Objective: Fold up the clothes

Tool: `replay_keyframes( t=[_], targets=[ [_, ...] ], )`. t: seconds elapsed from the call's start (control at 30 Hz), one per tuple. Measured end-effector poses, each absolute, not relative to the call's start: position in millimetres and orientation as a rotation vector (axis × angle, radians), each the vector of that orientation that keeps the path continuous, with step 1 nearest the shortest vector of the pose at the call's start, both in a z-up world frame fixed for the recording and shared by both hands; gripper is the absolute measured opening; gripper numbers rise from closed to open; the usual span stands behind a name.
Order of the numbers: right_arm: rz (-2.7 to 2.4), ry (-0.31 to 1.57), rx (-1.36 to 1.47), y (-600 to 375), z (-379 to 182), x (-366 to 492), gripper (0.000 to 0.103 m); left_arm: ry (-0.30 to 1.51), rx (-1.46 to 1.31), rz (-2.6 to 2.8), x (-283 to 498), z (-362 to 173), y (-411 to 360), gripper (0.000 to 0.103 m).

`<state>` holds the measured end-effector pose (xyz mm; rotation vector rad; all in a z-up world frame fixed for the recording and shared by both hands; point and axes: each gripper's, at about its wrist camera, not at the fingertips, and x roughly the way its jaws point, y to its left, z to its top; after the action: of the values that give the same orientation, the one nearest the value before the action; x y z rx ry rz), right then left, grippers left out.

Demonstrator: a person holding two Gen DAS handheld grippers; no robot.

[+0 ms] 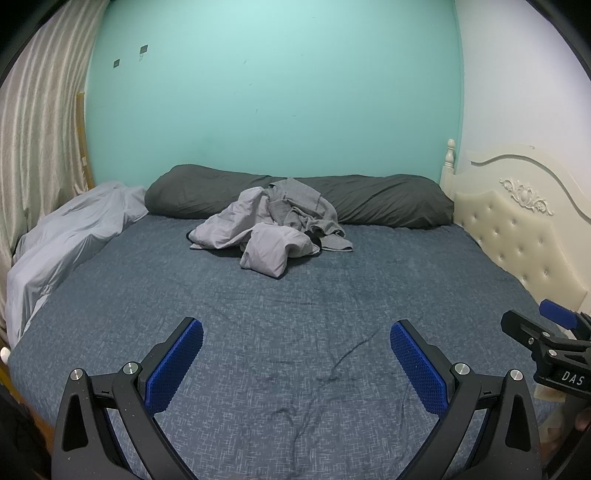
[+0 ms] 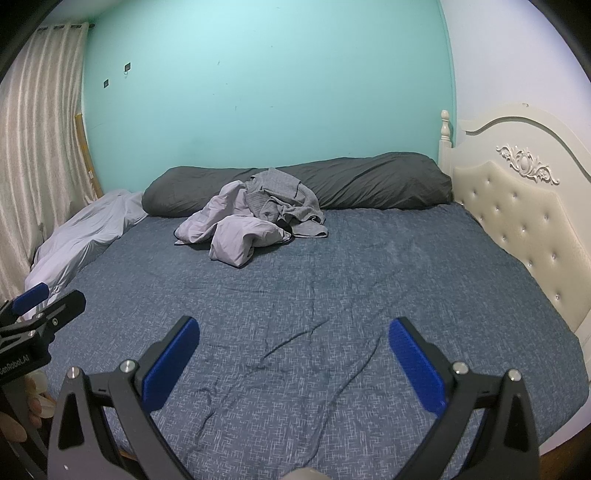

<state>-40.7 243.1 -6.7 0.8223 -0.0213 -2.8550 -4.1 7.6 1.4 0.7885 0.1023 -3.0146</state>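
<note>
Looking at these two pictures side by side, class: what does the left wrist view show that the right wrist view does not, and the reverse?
Only the left wrist view shows the right gripper from outside, at its right edge, marked "DAS".

Only the right wrist view shows the left gripper from outside, at its left edge, the curtain's top rail, and the bed's right edge along the headboard.

Both show open jaws, the crumpled clothes pile untouched on the blue sheet, the dark long pillow and the teal wall.

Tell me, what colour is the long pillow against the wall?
Dark grey; the long pillow shows best in the right wrist view.
</note>
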Motion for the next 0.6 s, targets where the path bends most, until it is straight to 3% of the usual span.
replay_keyframes(
  t=[0.6],
  targets=[
    [-2.845,-0.081,0.801,252,-8,-55,0.103,0.134,0.788,-3.008,-17,7,1,0.103]
  ],
)
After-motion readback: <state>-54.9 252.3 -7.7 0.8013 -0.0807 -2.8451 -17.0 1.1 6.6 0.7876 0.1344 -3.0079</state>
